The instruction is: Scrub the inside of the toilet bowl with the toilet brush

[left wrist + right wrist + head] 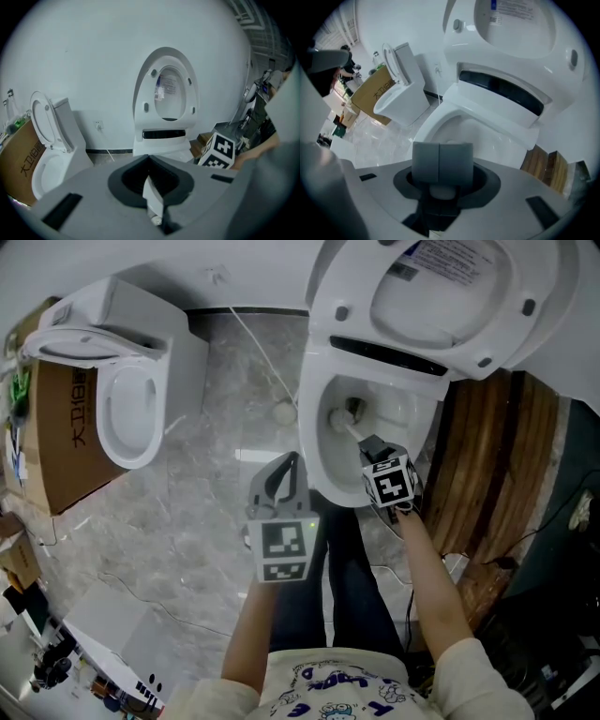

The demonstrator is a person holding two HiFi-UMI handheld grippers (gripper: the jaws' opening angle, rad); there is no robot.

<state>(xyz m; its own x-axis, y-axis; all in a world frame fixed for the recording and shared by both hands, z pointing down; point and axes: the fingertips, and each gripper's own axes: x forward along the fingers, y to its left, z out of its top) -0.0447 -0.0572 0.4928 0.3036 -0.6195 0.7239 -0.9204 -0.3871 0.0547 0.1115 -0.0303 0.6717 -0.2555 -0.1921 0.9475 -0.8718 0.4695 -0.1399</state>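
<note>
Grey marble floor [202, 493], white wall [93, 61], cardboard box [67, 442] beside second toilet [131, 409], wooden boards [492, 465]

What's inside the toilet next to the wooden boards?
A toilet brush is in the bowl, with its white handle held by the right gripper. A dark drain hole sits beside the brush. The gripper covers the bowl's near side.
</note>
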